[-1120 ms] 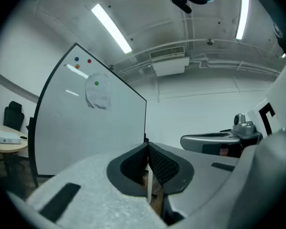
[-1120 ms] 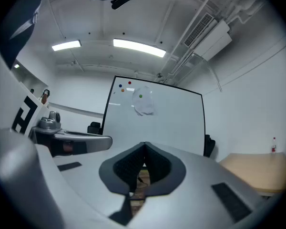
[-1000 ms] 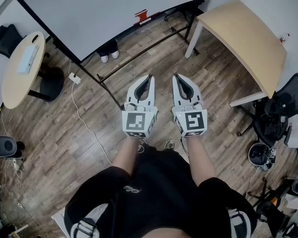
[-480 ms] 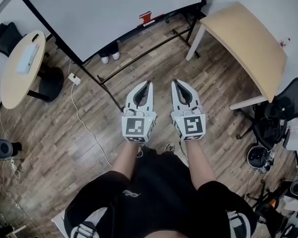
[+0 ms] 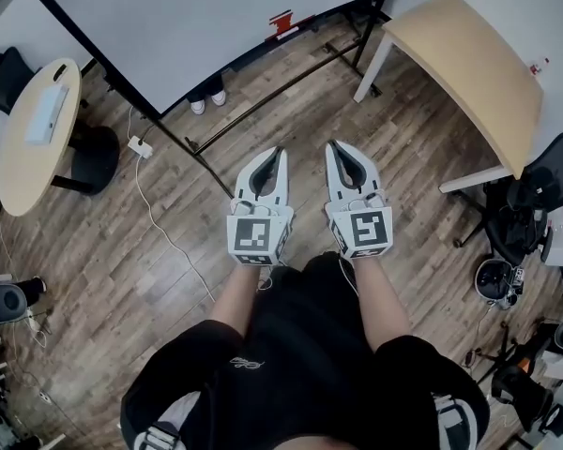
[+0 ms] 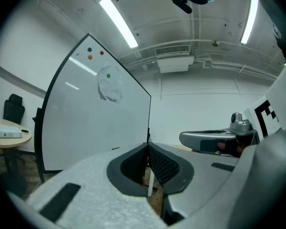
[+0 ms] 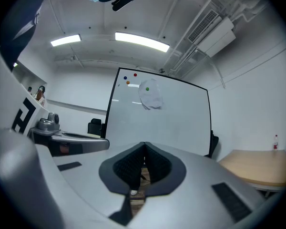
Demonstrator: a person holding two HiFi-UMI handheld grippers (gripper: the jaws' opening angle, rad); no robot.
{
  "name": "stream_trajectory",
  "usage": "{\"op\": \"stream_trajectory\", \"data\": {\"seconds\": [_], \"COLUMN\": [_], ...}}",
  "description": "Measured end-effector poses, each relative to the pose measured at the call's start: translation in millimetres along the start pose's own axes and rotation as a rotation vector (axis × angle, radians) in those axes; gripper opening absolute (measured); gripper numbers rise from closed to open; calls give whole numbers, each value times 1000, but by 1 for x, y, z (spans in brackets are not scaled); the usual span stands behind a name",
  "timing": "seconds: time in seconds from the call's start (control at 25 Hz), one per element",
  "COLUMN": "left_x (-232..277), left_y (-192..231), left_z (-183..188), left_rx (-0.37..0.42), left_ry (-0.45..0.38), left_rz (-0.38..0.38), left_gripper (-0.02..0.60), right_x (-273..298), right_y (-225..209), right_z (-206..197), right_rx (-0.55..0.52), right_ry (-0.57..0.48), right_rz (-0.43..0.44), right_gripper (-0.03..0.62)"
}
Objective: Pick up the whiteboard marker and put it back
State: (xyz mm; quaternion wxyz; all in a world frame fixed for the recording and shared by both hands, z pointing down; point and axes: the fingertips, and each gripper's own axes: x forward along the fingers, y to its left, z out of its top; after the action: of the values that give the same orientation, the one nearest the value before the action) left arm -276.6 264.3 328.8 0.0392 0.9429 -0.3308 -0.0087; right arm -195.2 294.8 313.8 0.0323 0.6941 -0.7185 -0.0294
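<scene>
Whiteboard magnets show in gripper views only; left gripper, right gripper closed, empty.

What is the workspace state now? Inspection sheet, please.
Surface: wood floor; no worktop under the grippers.
Job's things: whiteboard upright ahead; red item on its ledge, too small to tell if it is the marker.
Clutter: pair of shoes by the whiteboard's foot; white item on the round table.
Grippers: left gripper and right gripper side by side, fingers shut, nothing between them.
Cables: white cable runs across the floor from a power strip.
Surroundings: wooden table to the right, office chair beyond.
</scene>
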Motion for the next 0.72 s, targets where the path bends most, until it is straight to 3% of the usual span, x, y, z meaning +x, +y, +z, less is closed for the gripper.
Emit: {"op": "stream_trajectory", "data": {"seconds": [0.36, 0.72], "left_x": [37, 162], "left_y": [37, 84], "left_z": [-17, -30], "left_rx": [-36, -3], "left_ry": [18, 101], "left_rz": [1, 26], "left_gripper": [5, 5], "right_x": [56, 165], "right_y": [-6, -79], "right_z": [-16, -36], "right_rx": [-3, 29], "right_ry": [21, 30], "right_rz": [26, 63], "right_gripper": [1, 0]}}
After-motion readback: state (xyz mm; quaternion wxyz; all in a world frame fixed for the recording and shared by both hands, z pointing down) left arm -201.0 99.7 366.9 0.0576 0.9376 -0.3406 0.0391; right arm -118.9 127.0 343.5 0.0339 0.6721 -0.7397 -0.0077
